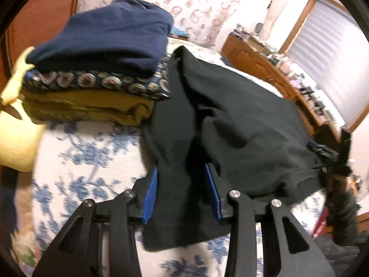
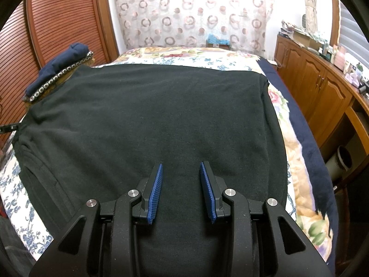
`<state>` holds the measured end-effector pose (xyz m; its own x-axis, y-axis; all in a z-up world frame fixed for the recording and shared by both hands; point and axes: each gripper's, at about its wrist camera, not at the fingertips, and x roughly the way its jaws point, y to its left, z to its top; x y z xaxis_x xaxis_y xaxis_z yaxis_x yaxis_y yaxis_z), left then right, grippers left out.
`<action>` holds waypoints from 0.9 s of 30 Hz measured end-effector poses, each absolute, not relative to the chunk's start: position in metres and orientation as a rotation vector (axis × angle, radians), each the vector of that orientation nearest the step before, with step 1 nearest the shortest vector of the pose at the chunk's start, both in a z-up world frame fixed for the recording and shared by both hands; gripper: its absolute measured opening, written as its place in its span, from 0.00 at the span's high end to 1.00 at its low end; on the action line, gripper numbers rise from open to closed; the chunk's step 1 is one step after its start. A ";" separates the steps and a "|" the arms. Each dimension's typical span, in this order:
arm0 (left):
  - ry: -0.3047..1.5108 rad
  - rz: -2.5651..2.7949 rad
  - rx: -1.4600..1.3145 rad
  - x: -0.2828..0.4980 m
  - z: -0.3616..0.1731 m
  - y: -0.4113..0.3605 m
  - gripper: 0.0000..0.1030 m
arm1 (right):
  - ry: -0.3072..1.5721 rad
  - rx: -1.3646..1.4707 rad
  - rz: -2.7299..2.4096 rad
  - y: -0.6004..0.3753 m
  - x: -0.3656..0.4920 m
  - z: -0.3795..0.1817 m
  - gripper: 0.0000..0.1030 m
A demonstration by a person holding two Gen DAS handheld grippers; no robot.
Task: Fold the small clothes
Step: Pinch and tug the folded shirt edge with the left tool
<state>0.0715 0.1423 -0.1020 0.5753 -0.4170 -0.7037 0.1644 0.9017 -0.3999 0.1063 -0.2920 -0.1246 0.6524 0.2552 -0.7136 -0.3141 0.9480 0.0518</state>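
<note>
A black garment (image 2: pixel 150 115) lies spread flat on the bed and fills most of the right wrist view. My right gripper (image 2: pixel 181 163) hovers open over its near edge, nothing between the blue pads (image 2: pixel 156 189). In the left wrist view the same garment (image 1: pixel 242 120) is bunched at one end, and a fold of it runs between the jaws of my left gripper (image 1: pixel 181 167). Those jaws stand apart and the pads (image 1: pixel 151 196) do not squeeze the cloth. A stack of folded clothes (image 1: pixel 92 80), navy on top and mustard at the bottom, sits just beyond the garment.
The bed has a blue and white floral cover (image 1: pixel 92 161). A yellow cushion (image 1: pixel 16 138) lies left of the stack (image 2: pixel 57 69). Wooden cabinets (image 2: pixel 322 97) with clutter on top run along the right, a louvered wooden door (image 2: pixel 57 23) stands at the left.
</note>
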 end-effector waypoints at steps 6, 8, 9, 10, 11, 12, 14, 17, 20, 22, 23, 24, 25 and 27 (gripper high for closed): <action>0.883 -0.396 -0.318 0.068 -0.097 0.132 0.63 | 0.797 -0.079 0.323 -0.292 0.106 -0.125 0.68; 0.881 -0.408 -0.306 0.069 -0.095 0.126 0.63 | 0.797 -0.079 0.324 -0.292 0.106 -0.125 0.68; 0.883 -0.406 -0.300 0.070 -0.095 0.125 0.63 | 0.797 -0.080 0.323 -0.292 0.106 -0.125 0.68; 0.889 -0.403 -0.293 0.072 -0.096 0.121 0.63 | 0.797 -0.079 0.323 -0.293 0.106 -0.125 0.68; 0.894 -0.404 -0.288 0.073 -0.097 0.119 0.63 | 0.797 -0.079 0.323 -0.293 0.106 -0.125 0.68; 0.896 -0.407 -0.286 0.074 -0.097 0.117 0.62 | 0.797 -0.079 0.323 -0.293 0.106 -0.125 0.68; 0.902 -0.406 -0.280 0.075 -0.098 0.113 0.62 | 0.797 -0.079 0.324 -0.293 0.106 -0.125 0.68; 0.903 -0.392 -0.260 0.076 -0.098 0.109 0.62 | 0.797 -0.079 0.324 -0.293 0.106 -0.125 0.68; 0.903 -0.407 -0.249 0.080 -0.096 0.101 0.62 | 0.797 -0.079 0.324 -0.293 0.106 -0.125 0.68; 0.907 -0.396 -0.234 0.082 -0.097 0.097 0.62 | 0.797 -0.078 0.324 -0.293 0.106 -0.125 0.68; 0.903 -0.378 -0.220 0.084 -0.097 0.094 0.62 | 0.796 -0.077 0.324 -0.293 0.106 -0.125 0.68; 0.901 -0.364 -0.214 0.085 -0.096 0.093 0.62 | 0.796 -0.077 0.324 -0.293 0.106 -0.125 0.68; 0.900 -0.354 -0.209 0.086 -0.095 0.091 0.62 | 0.796 -0.078 0.324 -0.293 0.106 -0.125 0.68; 0.895 -0.339 -0.187 0.087 -0.094 0.088 0.64 | 0.796 -0.078 0.324 -0.293 0.106 -0.125 0.68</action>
